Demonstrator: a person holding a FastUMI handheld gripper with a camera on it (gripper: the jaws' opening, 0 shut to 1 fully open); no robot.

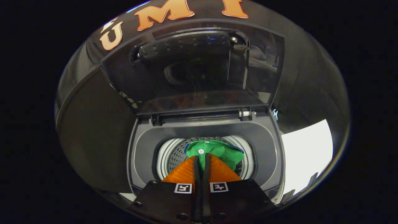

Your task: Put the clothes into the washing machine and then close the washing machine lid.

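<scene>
Above the open drum (174, 152) of the washing machine (267, 140), the gripper (202, 161) hangs with its two fingers (185, 172) pressed nearly together, pinching a fold of the green garment (217, 151) between them. The garment bunches just ahead of the fingertips and spreads a little to either side, more to the right; a pale button (201, 151) on it sits just beyond the tips. It lies directly over the drum mouth, with the perforated drum wall visible behind and below the cloth. No clear long axis can be read from the crumpled shape; the fingers point forward and down toward the drum, and the cloth hangs from them in that same direction. The transparent lid (199, 68) stands raised on its hinge (245, 114) at the far side of the tub rim, well beyond the garment and tilted back against the booth wall. By judgement, the loading step is nearly complete: release requires only that the fingers part over the opening, after which the lid, lying straight ahead and above, must be pulled down toward the gripper.
</scene>
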